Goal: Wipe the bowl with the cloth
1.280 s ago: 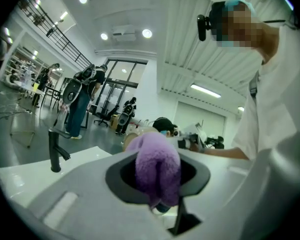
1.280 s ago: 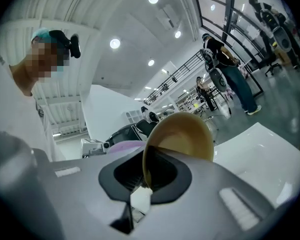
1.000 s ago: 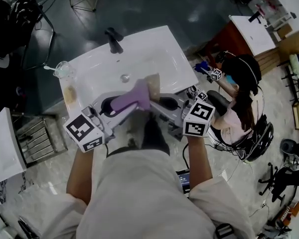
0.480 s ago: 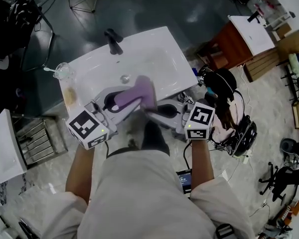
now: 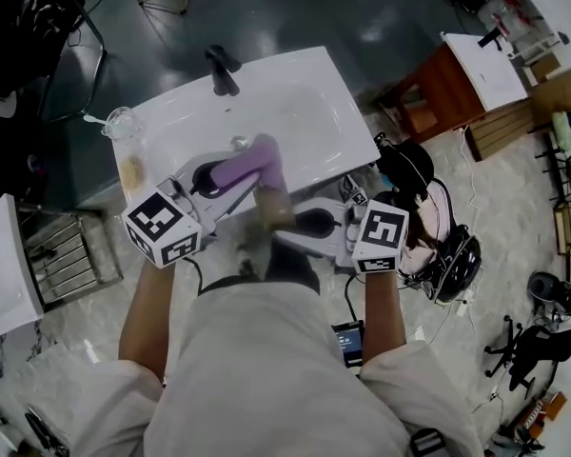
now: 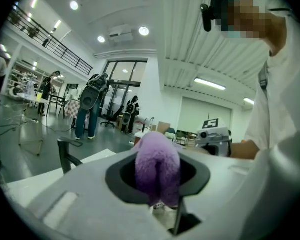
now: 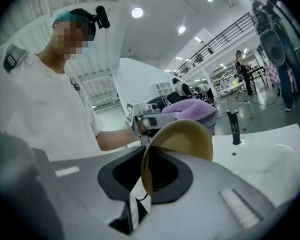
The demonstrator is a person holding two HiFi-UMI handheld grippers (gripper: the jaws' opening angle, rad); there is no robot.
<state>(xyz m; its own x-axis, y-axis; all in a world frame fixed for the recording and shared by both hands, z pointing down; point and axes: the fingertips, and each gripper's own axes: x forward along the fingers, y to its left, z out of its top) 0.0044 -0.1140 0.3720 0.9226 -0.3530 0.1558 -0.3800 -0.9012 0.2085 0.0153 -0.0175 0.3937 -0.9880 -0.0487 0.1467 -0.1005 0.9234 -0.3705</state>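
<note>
Bowl (image 7: 185, 140), tan and shallow, on edge beside fluffy purple cloth (image 7: 191, 109)

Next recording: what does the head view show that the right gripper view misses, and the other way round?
Head view only: a glass beside the sink, and a second person at its right. Right gripper view only: the wearer's head camera and ceiling lights. Both: the faucet, the cloth held by the left gripper, and the bowl, its rim between the jaws of the right gripper; those have just been opening.
</note>
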